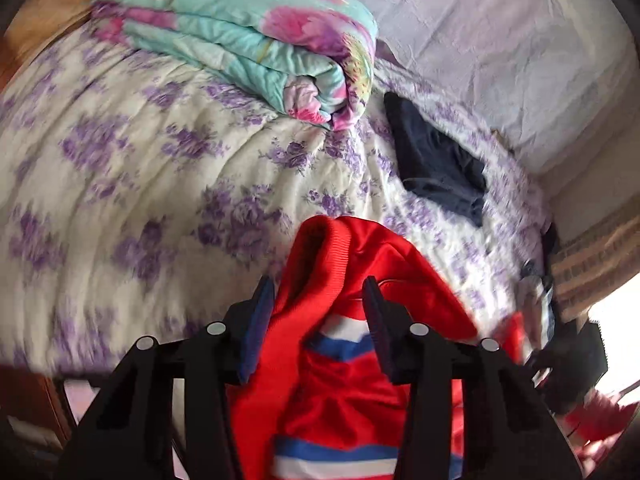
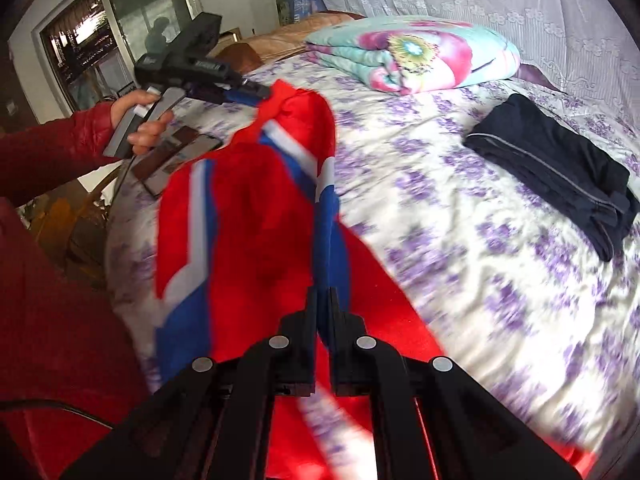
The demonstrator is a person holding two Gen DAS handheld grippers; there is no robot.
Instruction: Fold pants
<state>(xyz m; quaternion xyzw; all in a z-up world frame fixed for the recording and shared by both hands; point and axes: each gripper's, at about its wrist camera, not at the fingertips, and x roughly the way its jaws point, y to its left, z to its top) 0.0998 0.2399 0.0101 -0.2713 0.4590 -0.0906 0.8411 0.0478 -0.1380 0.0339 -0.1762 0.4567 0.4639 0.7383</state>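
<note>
Left wrist view: left tool [image 1: 318, 300] over the bed [image 1: 120, 184], fingers part-way apart with the red pants [image 1: 344, 392] bunched between them. Ribbed red cuff or waistband sticking up past the tips; pad on the left side touching the cloth, pad on the right side apparently against it too, so reads as clamped on the pants. Blue and white stripes visible lower down between the fingers. Folded floral quilt [image 1: 256, 40] further up the bed, folded dark garment [image 1: 436, 160] to its right, well apart from the pants.

Right wrist view: right tool [image 2: 323, 300] pinched together on a blue-striped fold of the red pants [image 2: 256, 220], almost no gap. Pants hanging stretched between both tools, above the bed's purple-flowered sheet [image 2: 460, 280]. Left tool [image 2: 262, 92] at upper left gripping the pants' far end, held by a hand [image 2: 138, 120] in a red sleeve [image 2: 52, 148]. Dark garment [image 2: 556, 176] lying at right, quilt [image 2: 412, 54] beyond. Picture motion-blurred.
</note>
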